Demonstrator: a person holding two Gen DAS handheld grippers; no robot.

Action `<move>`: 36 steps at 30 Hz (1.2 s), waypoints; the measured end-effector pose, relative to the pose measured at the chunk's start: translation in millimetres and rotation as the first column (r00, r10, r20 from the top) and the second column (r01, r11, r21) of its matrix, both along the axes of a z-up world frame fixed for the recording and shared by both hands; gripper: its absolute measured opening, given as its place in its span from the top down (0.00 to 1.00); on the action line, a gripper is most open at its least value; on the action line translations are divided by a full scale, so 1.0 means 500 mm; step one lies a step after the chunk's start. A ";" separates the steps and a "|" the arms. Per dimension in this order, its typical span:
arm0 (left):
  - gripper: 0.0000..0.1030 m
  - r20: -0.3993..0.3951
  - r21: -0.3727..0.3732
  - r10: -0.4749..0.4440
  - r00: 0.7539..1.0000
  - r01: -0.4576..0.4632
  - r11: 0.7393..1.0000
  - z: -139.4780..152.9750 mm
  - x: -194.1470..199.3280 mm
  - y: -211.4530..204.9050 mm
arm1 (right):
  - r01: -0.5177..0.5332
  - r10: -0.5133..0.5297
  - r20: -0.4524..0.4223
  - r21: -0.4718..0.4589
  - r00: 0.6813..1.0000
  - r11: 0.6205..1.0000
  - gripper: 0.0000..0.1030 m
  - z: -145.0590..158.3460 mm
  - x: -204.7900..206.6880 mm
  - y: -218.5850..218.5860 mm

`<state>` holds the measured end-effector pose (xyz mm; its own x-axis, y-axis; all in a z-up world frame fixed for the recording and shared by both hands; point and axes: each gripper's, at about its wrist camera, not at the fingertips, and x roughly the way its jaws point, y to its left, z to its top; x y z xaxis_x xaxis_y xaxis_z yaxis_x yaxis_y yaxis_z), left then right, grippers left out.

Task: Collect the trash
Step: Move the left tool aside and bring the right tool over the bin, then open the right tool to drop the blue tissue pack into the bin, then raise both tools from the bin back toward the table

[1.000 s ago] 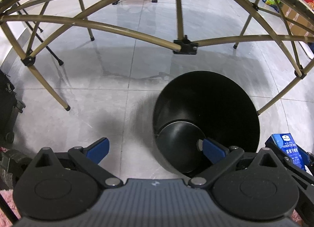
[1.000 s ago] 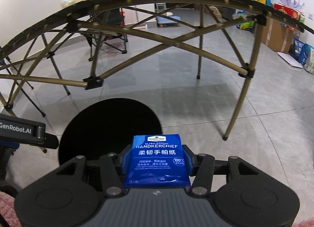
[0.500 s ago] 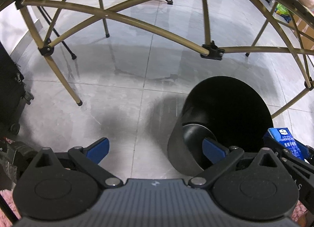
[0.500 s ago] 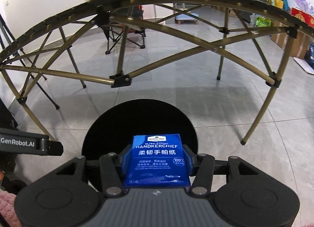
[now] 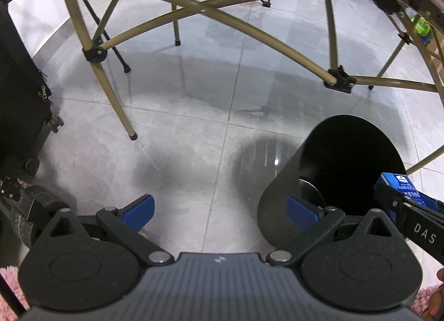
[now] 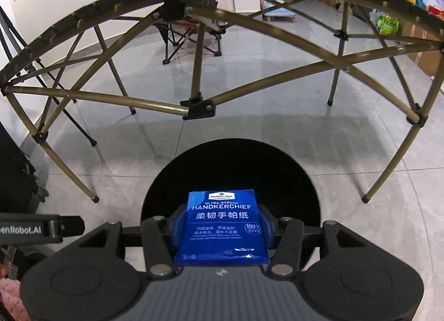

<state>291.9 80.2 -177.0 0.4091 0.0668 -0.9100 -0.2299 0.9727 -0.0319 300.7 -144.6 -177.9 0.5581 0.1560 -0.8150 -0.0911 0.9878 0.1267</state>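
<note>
Squarely gripped: glossy blue tissue pack (image 6: pixel 222 225), right tool (image 6: pixel 222 233).

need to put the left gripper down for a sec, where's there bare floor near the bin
Bare grey tile lies left of the black bin, between it and the near table leg. Crowded: the black case far left, and the bin's right side, where the right gripper holds the tissue pack.

We see a folding table frame (image 6: pixel 155 103) standing on grey floor tiles (image 5: pixel 177 132), a camping chair (image 6: pixel 191 32) behind it.
</note>
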 end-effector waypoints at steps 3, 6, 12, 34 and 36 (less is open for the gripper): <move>0.00 -0.007 0.000 0.014 1.000 -0.014 1.000 -0.004 0.000 0.014 | -0.003 0.003 -0.032 0.004 0.999 1.000 0.51 -0.011 0.014 0.012; 0.00 -0.014 0.001 0.025 1.000 -0.025 1.000 -0.009 -0.001 0.023 | -0.002 0.002 -0.066 0.008 0.998 1.000 0.51 -0.023 0.024 0.019; 0.00 -0.028 -0.001 0.038 0.999 -0.038 0.999 -0.017 -0.004 0.036 | 0.001 -0.001 -0.112 0.001 0.994 1.000 0.51 -0.042 0.039 0.029; 0.00 -0.044 0.004 0.042 0.998 -0.042 0.999 -0.028 -0.001 0.036 | 0.028 -0.032 -0.142 -0.030 0.989 0.999 0.05 -0.059 0.052 0.013; 0.00 -0.044 0.004 0.042 0.998 -0.042 0.999 -0.028 -0.002 0.035 | 0.033 -0.037 -0.157 -0.031 0.987 0.999 0.02 -0.062 0.054 0.010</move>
